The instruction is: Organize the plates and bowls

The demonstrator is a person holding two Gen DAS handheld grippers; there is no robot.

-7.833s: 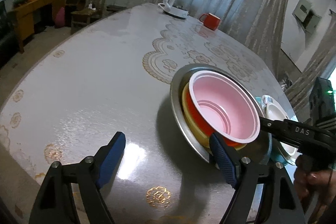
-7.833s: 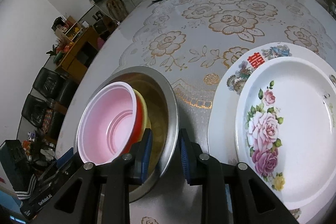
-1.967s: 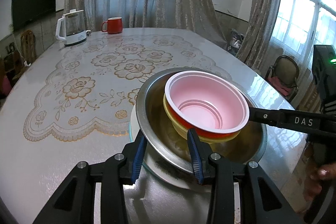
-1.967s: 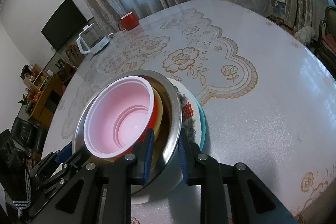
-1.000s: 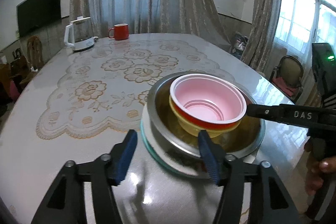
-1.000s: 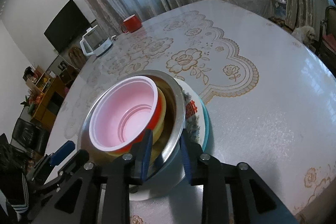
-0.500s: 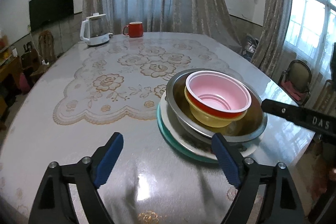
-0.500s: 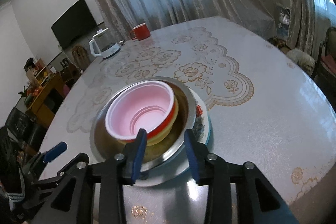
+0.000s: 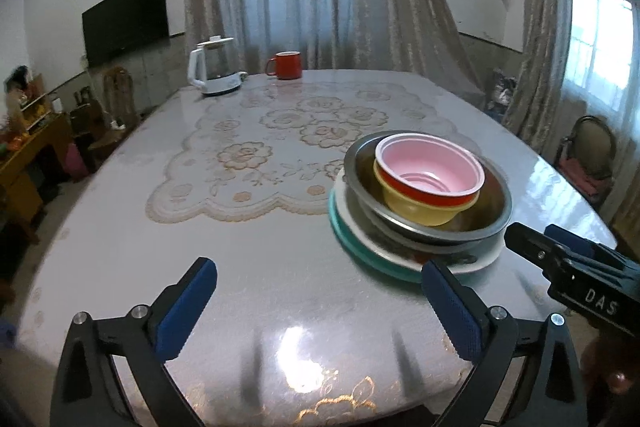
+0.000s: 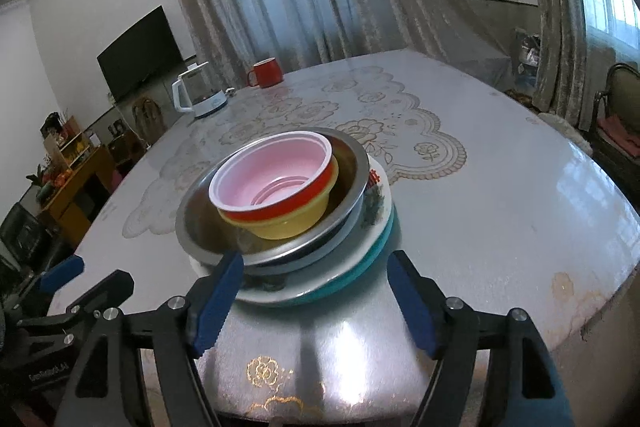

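Observation:
One stack stands near the table's front right. From the bottom it is a teal plate (image 9: 339, 227), a white floral plate (image 10: 377, 195), a steel bowl (image 9: 359, 163), a yellow bowl (image 9: 412, 207) and a red bowl with a pink inside (image 10: 276, 175). My left gripper (image 9: 316, 271) hangs to the stack's left over bare table, jaws opening wide with nothing between them. My right gripper (image 10: 316, 259) faces the stack's near edge, jaws opening. Its pads are off the steel bowl's rim. In the left wrist view the right gripper (image 9: 560, 251) shows just off the plates' right edge.
A white kettle (image 9: 212, 71) and a red mug (image 9: 286, 65) stand at the table's far end. A lace cloth (image 9: 256, 163) covers the middle. The table's rounded edge runs close below both grippers. A chair (image 9: 592, 155) stands off to the right.
Both grippers have let go of the steel bowl's rim, opened and drawn back from the stack. The stack has stayed in place on the table.

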